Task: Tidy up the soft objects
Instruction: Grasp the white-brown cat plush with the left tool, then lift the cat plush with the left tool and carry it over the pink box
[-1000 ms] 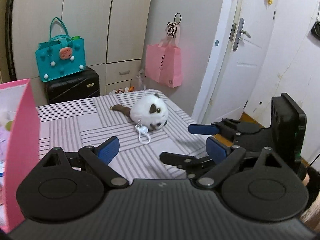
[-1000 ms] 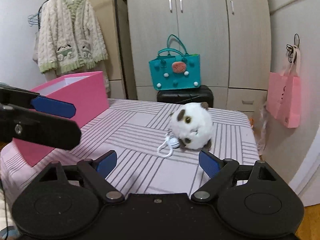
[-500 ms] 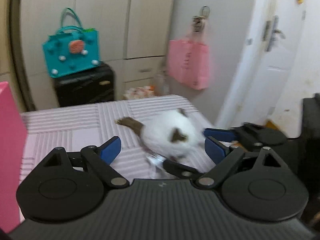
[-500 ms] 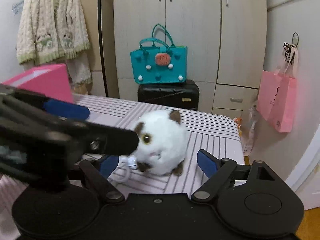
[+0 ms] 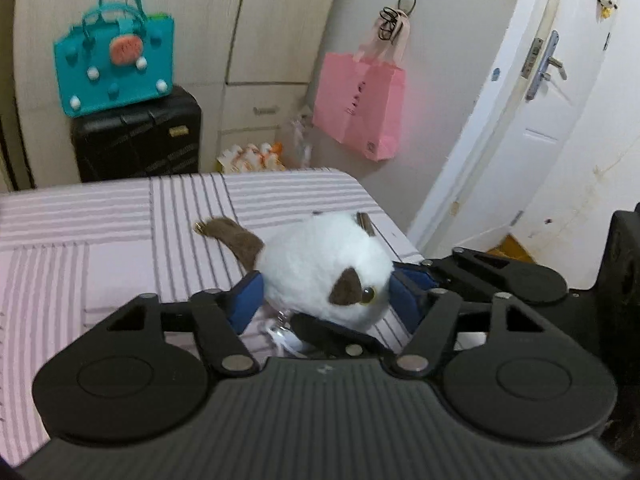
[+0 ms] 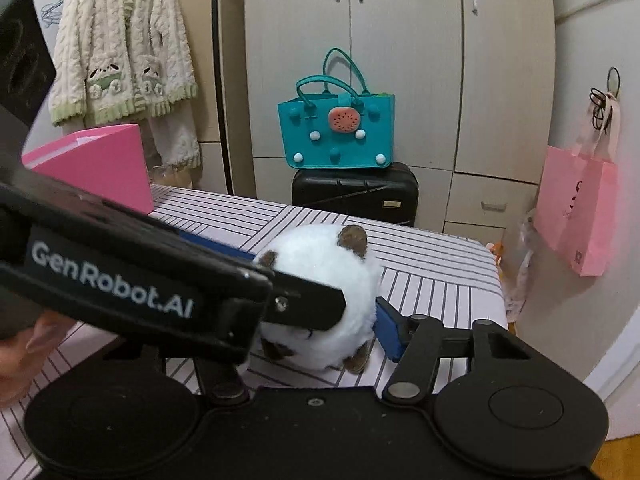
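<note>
A bedroom with pale wardrobe doors, a teal felt tote (image 6: 339, 128) on a black suitcase (image 6: 355, 192), and a surface under a pink-and-white striped cloth (image 5: 100, 220). The round white plush toy with brown ears and tail (image 5: 320, 268) sits near the right edge, not yet lifted. Both the left tongs (image 5: 324, 296) and the right tongs (image 6: 320, 320) bracket it, blue pads at its sides; whether either actually squeezes it I cannot tell. The tall pink box (image 6: 100, 164) at far left, probably its destination, shows nothing inside from here.
</note>
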`<act>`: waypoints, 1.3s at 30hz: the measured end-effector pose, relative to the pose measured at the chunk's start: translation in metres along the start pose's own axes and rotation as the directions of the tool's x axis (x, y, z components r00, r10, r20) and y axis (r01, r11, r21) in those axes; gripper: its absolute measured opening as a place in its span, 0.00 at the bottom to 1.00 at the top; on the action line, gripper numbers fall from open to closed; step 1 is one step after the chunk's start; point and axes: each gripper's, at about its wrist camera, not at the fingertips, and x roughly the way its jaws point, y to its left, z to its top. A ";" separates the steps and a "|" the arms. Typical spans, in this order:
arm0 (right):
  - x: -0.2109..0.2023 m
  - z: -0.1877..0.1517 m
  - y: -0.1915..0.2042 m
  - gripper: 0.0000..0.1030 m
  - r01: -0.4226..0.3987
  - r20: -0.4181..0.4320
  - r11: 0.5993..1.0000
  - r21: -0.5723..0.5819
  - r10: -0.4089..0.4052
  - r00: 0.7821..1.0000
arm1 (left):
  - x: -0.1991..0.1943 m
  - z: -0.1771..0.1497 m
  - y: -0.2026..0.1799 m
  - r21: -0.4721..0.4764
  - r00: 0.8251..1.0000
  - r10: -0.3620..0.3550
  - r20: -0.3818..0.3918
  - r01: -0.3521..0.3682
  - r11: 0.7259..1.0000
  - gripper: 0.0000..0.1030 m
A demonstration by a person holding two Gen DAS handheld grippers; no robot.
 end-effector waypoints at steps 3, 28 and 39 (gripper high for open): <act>-0.004 -0.002 0.002 0.62 -0.005 0.000 1.000 0.015 0.005 1.000 | -0.004 -0.004 -0.002 0.001 1.000 -0.004 0.006 0.004 1.000 0.63; -0.079 -0.030 0.076 0.62 -0.006 0.022 0.987 0.158 0.003 1.000 | -0.097 -0.059 -0.011 -0.059 1.000 -0.009 0.028 0.011 0.998 0.56; -0.101 -0.035 0.105 0.62 -0.012 0.008 0.989 0.147 0.011 1.000 | -0.130 -0.078 -0.012 -0.045 1.000 -0.020 0.020 0.021 0.999 0.56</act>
